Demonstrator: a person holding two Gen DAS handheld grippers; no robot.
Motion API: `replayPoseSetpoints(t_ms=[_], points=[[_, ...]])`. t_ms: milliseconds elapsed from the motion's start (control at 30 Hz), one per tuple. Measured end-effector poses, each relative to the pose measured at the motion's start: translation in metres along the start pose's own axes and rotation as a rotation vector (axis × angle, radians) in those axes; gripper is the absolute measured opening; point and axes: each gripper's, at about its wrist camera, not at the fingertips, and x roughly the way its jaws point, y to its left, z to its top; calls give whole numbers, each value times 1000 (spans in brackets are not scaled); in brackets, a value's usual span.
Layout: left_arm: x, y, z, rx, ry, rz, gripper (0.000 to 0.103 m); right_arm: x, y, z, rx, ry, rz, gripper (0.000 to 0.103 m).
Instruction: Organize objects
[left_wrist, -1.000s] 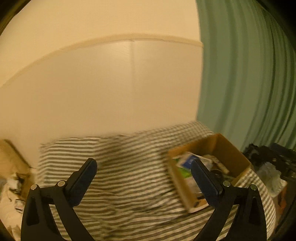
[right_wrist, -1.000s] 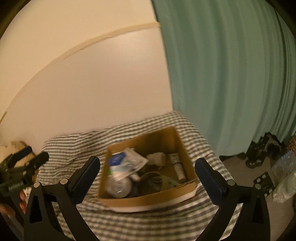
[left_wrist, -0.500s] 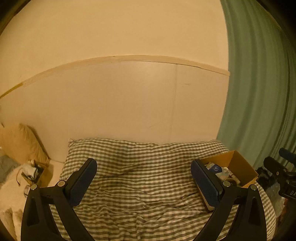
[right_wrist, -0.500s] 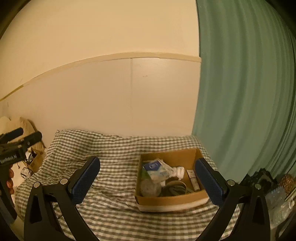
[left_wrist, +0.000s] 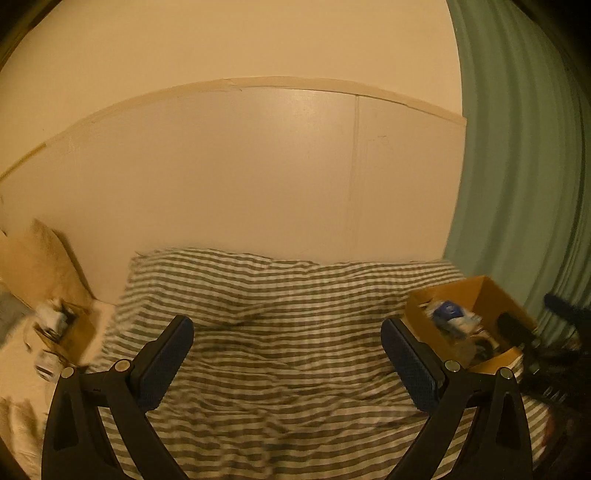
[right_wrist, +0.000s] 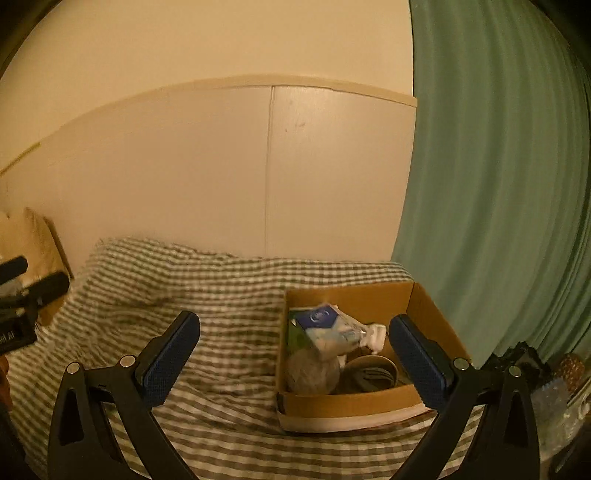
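Both tongs, left (left_wrist: 286, 354) and right (right_wrist: 295, 350), gape wide and empty over the checked bed (right_wrist: 221, 295). The cardboard box (right_wrist: 347, 404) sits at four o'clock, its blurred contents hard to identify.

Left gripper (left_wrist: 287, 345): showing black angular plastic frame, dark blue textured pads (left_wrist: 164, 363), silver round screws.
Right gripper (right_wrist: 294, 341): wearing matching black frame, blue pads (right_wrist: 170, 354), silver screws.
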Motion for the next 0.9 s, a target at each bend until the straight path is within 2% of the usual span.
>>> replayPoseSetpoints(t_ms=[200,467,900], points=[[1,-15,-5,40,-8,29,103,0,-2,-4,-18,16,29,103],[3,-8,-7,34,12,56,103,0,-4,-6,2,26,34,103],[2,-1,-8,18,4,52,103,-1,0,-6,-7,38,24,103]])
